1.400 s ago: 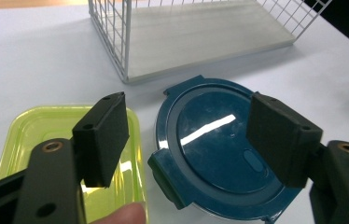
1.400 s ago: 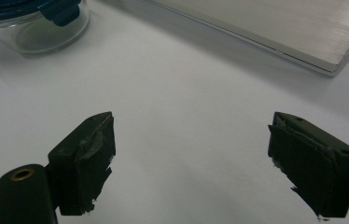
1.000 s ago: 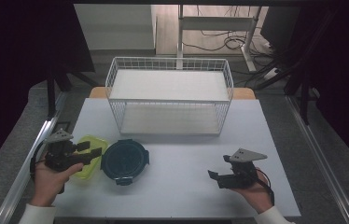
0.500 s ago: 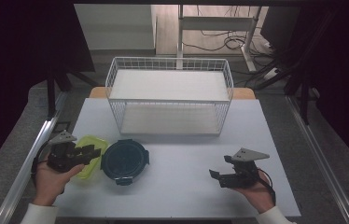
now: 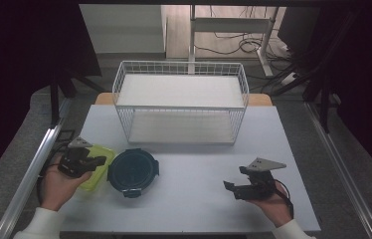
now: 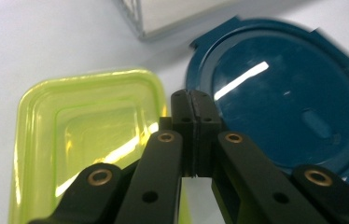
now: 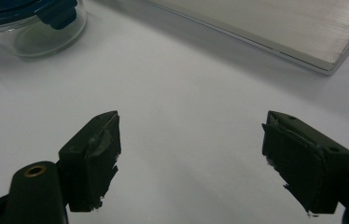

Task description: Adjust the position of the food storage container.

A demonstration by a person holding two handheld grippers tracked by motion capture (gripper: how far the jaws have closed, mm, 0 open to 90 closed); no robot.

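A yellow-green rectangular container (image 5: 94, 178) (image 6: 93, 126) lies at the table's front left, with a round dark blue-lidded container (image 5: 133, 172) (image 6: 280, 102) just to its right. My left gripper (image 5: 100, 160) (image 6: 192, 98) has just closed and is shut, pads together, its tips over the green container's right rim. I see nothing between the pads and cannot tell whether they touch the rim. My right gripper (image 5: 235, 178) (image 7: 191, 158) is held open over bare table at the front right, with nothing between its fingers. The glass bowl under the blue lid (image 7: 37, 23) is far off at the upper left of the right gripper view.
A white wire basket (image 5: 181, 106) with a white floor stands at the back middle of the white table (image 5: 189, 164); its base (image 7: 275, 28) lies ahead of the right gripper. A metal rail (image 5: 30, 169) runs along the table's left side.
The left gripper's jaws went from open to shut, and it moved slightly down and forward over the green container's edge. The right hand and gripper stayed in place.
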